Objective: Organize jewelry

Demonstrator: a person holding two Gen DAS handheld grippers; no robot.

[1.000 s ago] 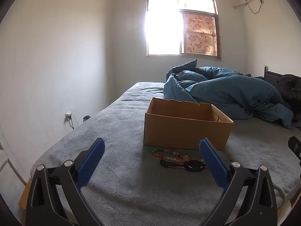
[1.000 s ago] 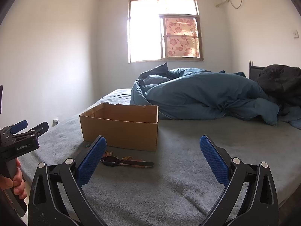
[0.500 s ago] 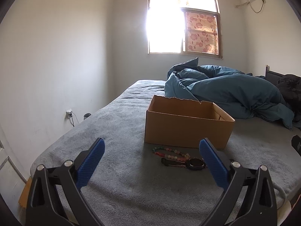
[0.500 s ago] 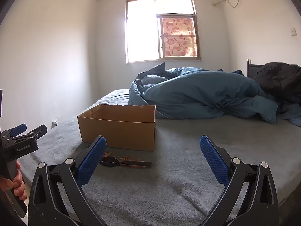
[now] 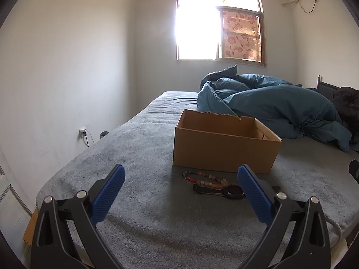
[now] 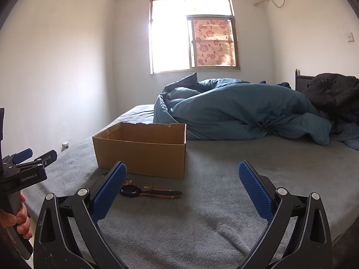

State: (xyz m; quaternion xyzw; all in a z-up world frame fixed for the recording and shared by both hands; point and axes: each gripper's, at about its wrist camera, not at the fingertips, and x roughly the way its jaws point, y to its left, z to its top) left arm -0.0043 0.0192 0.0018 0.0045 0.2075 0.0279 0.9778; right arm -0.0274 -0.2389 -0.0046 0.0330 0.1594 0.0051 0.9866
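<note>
An open cardboard box [image 5: 224, 150] stands on the grey bed; it also shows in the right wrist view [image 6: 143, 154]. In front of it lie a beaded bracelet [image 5: 203, 177] and a black watch [image 5: 233, 192]; the watch also shows in the right wrist view [image 6: 132, 190]. My left gripper [image 5: 181, 192] is open and empty, hovering short of the jewelry. My right gripper [image 6: 182, 188] is open and empty, to the right of the watch. The left gripper also appears at the left edge of the right wrist view [image 6: 33, 157].
A rumpled blue duvet [image 5: 269, 105] lies behind the box, with dark clothing [image 6: 334, 94] at the far right. A white wall [image 5: 67, 78] with a socket [image 5: 82, 130] runs along the bed's left side. A window [image 5: 217, 27] is at the back.
Both grippers have drifted slightly, so the box and jewelry sit a little differently in view. Both stay open and empty.
</note>
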